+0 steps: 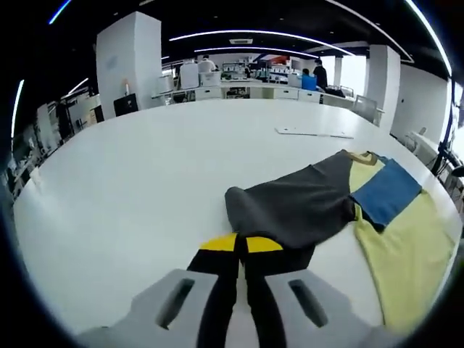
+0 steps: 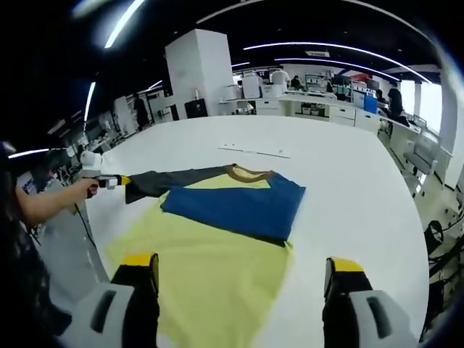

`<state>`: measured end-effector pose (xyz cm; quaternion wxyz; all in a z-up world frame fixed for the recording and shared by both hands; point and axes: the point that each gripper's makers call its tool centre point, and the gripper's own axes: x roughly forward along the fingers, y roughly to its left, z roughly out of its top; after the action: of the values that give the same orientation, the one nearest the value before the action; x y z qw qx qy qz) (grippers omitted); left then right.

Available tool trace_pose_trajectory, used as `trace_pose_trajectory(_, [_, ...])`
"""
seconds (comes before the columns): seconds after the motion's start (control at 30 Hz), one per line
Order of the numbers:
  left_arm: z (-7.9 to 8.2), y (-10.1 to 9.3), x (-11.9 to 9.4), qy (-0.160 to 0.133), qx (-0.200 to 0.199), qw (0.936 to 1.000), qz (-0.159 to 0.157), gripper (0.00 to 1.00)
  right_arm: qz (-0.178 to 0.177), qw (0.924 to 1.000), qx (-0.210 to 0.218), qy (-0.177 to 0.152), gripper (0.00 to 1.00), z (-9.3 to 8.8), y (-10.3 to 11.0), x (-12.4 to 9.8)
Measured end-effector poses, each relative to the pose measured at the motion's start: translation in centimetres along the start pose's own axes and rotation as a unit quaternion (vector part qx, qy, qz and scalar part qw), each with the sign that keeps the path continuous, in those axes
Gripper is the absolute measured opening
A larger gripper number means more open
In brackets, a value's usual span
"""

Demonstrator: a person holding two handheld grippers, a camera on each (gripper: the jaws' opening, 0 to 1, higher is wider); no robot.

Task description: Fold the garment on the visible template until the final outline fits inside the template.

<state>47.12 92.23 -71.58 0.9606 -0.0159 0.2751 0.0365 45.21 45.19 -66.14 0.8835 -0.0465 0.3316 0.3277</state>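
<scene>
A T-shirt lies flat on the white table [image 1: 145, 188]. It has a yellow body [image 2: 210, 275], a tan collar [image 2: 246, 172], a blue sleeve [image 2: 232, 203] folded over the chest and a grey sleeve [image 1: 297, 203]. My left gripper [image 1: 241, 246] is shut on the end of the grey sleeve, which is stretched out sideways. In the right gripper view the left gripper [image 2: 109, 180] appears at the sleeve's tip, held by a person's hand. My right gripper [image 2: 243, 268] hovers over the yellow hem, open, jaws wide apart and holding nothing.
A thin white flat strip [image 1: 312, 133] lies on the table beyond the collar, also seen as the strip [image 2: 254, 150]. The table's edge [image 2: 406, 217] runs close on the shirt's blue side. Desks, pillars and people stand far behind.
</scene>
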Motion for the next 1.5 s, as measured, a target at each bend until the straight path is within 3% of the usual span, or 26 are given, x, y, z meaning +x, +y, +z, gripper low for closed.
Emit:
trace_pose_trajectory(0.4, [4.2,-4.9,0.2,-0.034,0.024,0.9982,-0.042,0.00,0.018,0.9990,-0.016,-0.038,0.99,1.3,1.0,-1.2])
trace_pose_trajectory(0.6, [5.8,-6.8,0.6,-0.045,0.038,0.9966,-0.058,0.00,0.025,0.9985,-0.032,-0.036,0.99,1.2,1.5,-1.8])
trace_pose_trajectory(0.87, [8.6,-10.9,1.3,-0.068,0.051,0.9920,-0.094,0.00,0.026,0.9988,-0.021,-0.035,0.99,0.6,1.6,-2.1])
trace_pose_trajectory(1.2, [10.2,-16.2,2.3,-0.081,0.079,0.9852,-0.129,0.00,0.018,0.9990,-0.015,-0.038,0.99,0.4,1.1,-2.7])
trace_pose_trajectory(1.5, [9.4,-20.9,4.0,-0.069,0.119,0.9789,-0.151,0.00,0.014,0.9995,-0.010,-0.028,0.99,-0.5,0.9,-2.8])
